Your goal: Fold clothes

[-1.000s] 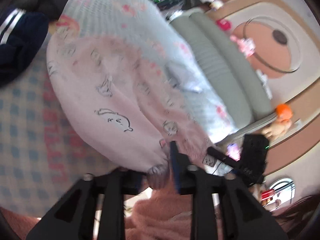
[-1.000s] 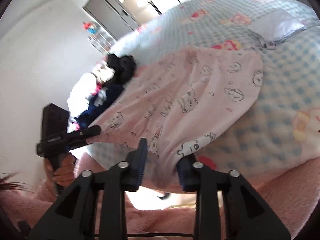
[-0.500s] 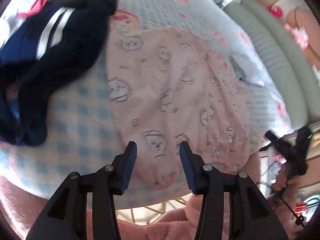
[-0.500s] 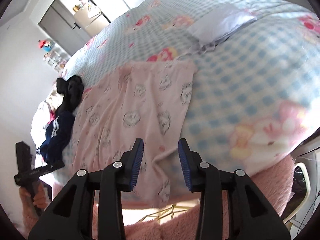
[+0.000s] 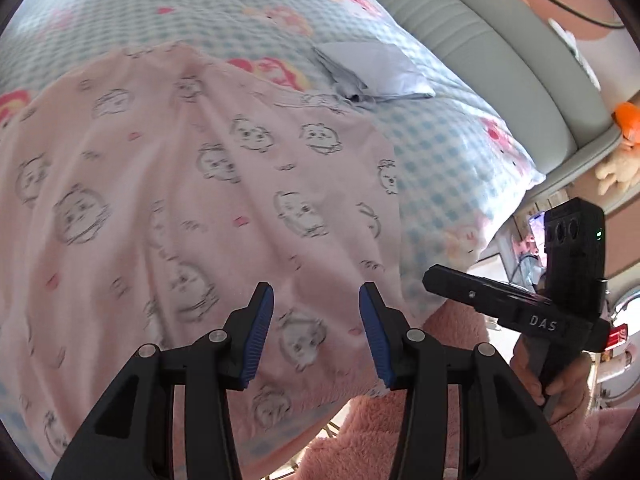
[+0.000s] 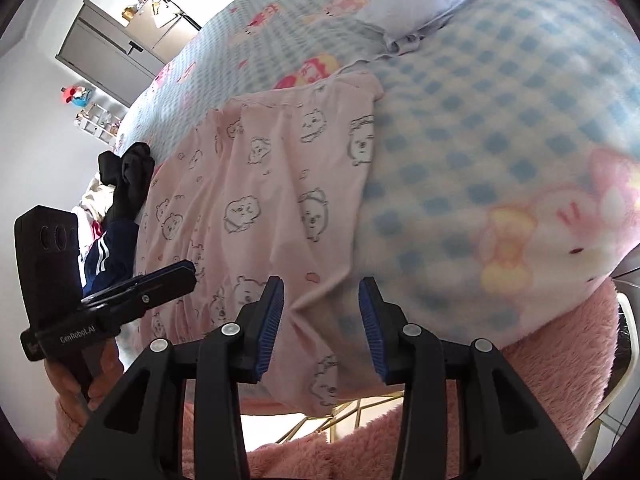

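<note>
Nearest the cameras, both tongs stand released, blue pads spread with nothing between them. The left tongs (image 5: 316,336) hover just over the near hem of the pink printed garment (image 5: 192,208), and the right tongs (image 6: 320,328) hang over that hem's right-hand corner, where the cloth meets bare bedspread.

The garment lies flat on the bed's blue checked bedspread (image 6: 500,128), directly ahead of both tongs, its near edge draping over the bed's front side. Its long axis runs away from the person, from this hem toward the far end by the small white folded cloth (image 5: 372,64). The coming grasp turns on that hem: each of the tongs has cloth just below and ahead of its pads, the left nearer the middle of the hem, the right at its right corner, so the right hand seems better placed for a corner pinch.

Hard to tell: whether this is trousers or a top, since the lowest part of the hem drops out of sight behind the tongs' bodies. Off to the left lies a pile of dark clothes (image 6: 120,208), its extent cut off by the left tongs' housing.
</note>
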`<state>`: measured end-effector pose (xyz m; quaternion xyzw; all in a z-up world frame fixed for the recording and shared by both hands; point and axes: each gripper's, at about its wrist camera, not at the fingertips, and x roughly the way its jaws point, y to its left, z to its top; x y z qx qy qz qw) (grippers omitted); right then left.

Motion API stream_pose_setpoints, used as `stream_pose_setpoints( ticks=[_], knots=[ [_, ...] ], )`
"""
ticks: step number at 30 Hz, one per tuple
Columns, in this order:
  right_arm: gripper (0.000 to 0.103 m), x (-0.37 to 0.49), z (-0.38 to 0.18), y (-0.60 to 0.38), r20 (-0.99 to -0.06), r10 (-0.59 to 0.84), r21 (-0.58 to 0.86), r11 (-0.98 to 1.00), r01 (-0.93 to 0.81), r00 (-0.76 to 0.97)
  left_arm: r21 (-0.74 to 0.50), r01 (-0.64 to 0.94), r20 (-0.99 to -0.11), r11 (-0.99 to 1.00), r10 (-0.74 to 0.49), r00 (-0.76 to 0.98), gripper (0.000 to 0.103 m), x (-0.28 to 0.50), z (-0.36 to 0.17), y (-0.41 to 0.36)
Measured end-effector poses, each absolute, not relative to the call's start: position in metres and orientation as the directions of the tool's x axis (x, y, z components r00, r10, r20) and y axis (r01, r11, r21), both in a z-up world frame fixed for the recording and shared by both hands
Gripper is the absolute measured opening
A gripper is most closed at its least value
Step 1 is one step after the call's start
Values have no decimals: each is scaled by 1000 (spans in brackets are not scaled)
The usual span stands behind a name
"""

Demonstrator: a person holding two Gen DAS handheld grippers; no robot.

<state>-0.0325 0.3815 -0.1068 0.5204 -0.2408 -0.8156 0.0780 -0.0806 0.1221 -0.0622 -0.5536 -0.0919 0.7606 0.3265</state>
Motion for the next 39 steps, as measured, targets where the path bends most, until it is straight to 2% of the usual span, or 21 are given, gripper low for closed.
stream_pose_setpoints(
  ticks=[3, 4, 6, 8, 10, 12, 14, 15, 16, 18, 20, 22, 23, 24, 26, 28, 32, 33, 34, 35, 39],
  knots=[
    [39, -43, -106, 397, -809, -356, 466, -873, -143, -467, -528, -373, -778, -763, 611, -147, 47, -86, -75, 133],
    [35, -49, -103, 395, -825, -321, 424, -895, -135, -465, -531, -359, -784, -768, 606, -137, 47, -87, -83, 137],
    [34, -62, -97, 385, -843, -276, 363, -925, -110, -462, -497, -327, -828, -804, 552, -98, 46, -83, -105, 147],
    [34, -74, -97, 371, -821, -346, 411, -910, -50, -455, -455, -301, -866, -838, 495, -71, 44, -77, -124, 153],
    [39, -83, -107, 362, -831, -336, 392, -919, -38, -443, -482, -287, -848, -828, 523, -83, 46, -72, -122, 146],
    [39, -91, -121, 359, -877, -236, 297, -951, -85, -418, -512, -269, -833, -816, 548, -80, 46, -70, -121, 139],
    [39, -95, -134, 368, -874, -268, 347, -929, -133, -406, -539, -262, -815, -801, 574, -77, 46, -70, -117, 130],
    [42, -96, -140, 371, -867, -297, 378, -915, -141, -399, -552, -260, -806, -792, 587, -76, 46, -70, -115, 127],
    [54, -99, -145, 372, -864, -316, 393, -910, -132, -393, -566, -273, -791, -778, 606, -83, 46, -69, -110, 124],
    [69, -107, -158, 370, -852, -374, 431, -898, -86, -366, -592, -297, -762, -749, 640, -96, 47, -69, -102, 119],
    [62, -111, -163, 373, -849, -383, 441, -893, -89, -363, -600, -316, -749, -735, 655, -99, 47, -75, -98, 120],
    [22, -109, -152, 378, -820, -404, 466, -883, -63, -405, -582, -326, -762, -745, 640, -101, 47, -80, -96, 124],
    [17, -107, -145, 381, -802, -418, 480, -876, -44, -426, -569, -328, -774, -754, 626, -97, 47, -82, -97, 128],
    [7, -101, -136, 381, -780, -441, 504, -863, -27, -444, -556, -330, -785, -763, 612, -93, 47, -85, -98, 130],
    [6, -86, -109, 383, -730, -475, 538, -843, 14, -491, -543, -337, -795, -769, 600, -87, 47, -90, -97, 129],
    [6, -67, -77, 384, -689, -461, 514, -855, 71, -559, -536, -345, -800, -770, 594, -83, 47, -96, -97, 128],
    [7, -56, -50, 406, -708, -300, 382, -924, 10, -640, -553, -356, -777, -753, 621, -106, 47, -119, -86, 124],
    [13, -64, -53, 414, -715, -297, 390, -921, -8, -632, -538, -365, -778, -760, 614, -130, 47, -129, -80, 125],
    [27, -72, -57, 423, -723, -298, 400, -916, -25, -623, -514, -377, -783, -771, 601, -160, 47, -139, -73, 128],
    [31, -84, -64, 431, -729, -336, 439, -898, -31, -596, -481, -389, -787, -786, 582, -202, 47, -153, -65, 131],
    [31, -129, -86, 436, -758, -351, 455, -889, -59, -550, -372, -387, -803, -844, 501, -323, 46, -213, -46, 142]
  ],
)
